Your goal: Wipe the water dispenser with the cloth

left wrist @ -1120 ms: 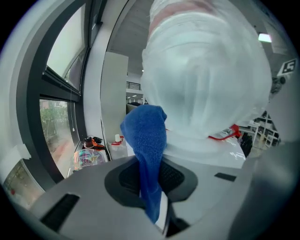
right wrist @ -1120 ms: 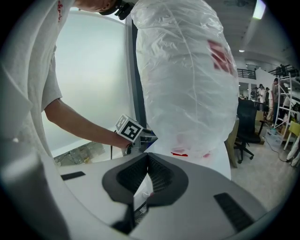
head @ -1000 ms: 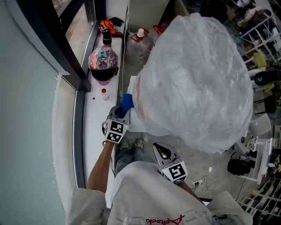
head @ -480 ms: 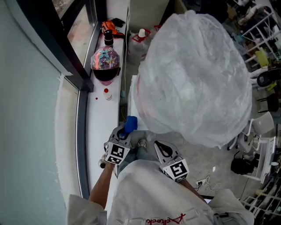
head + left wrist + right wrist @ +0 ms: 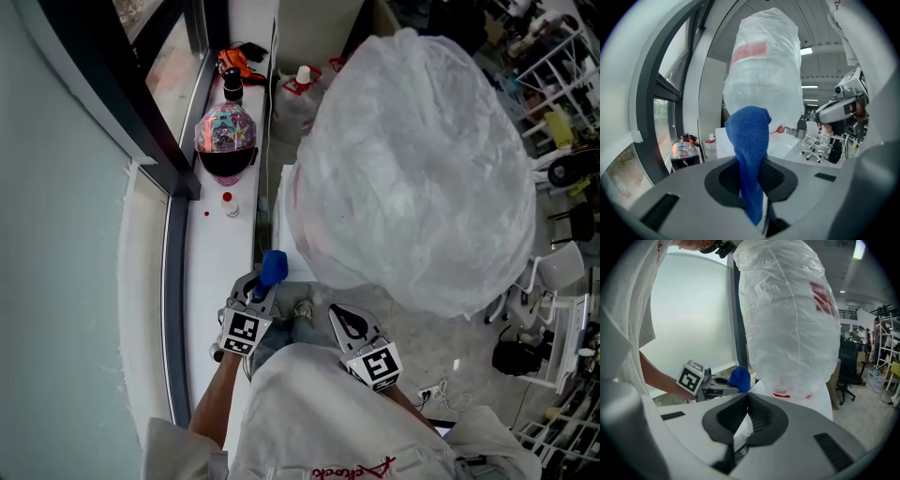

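The water dispenser carries a big bottle wrapped in clear plastic (image 5: 417, 159), which fills the middle of the head view; its white body (image 5: 284, 202) shows below the bottle. My left gripper (image 5: 264, 281) is shut on a blue cloth (image 5: 273, 267), a little short of the dispenser's near left corner and apart from it. In the left gripper view the blue cloth (image 5: 749, 140) stands up between the jaws in front of the wrapped bottle (image 5: 764, 65). My right gripper (image 5: 339, 322) is shut and holds nothing; it sits close to my body, beside the wrapped bottle (image 5: 787, 310).
A white window ledge (image 5: 211, 253) runs along the left and carries a colourful helmet (image 5: 225, 136), a dark bottle (image 5: 232, 84), an orange item (image 5: 228, 59) and a small red-capped bottle (image 5: 230, 203). White wire racks (image 5: 562, 56) and chairs stand at the right.
My left gripper with the blue cloth drew back from the dispenser's side toward my body, then edged slightly forward. The right gripper stayed put.
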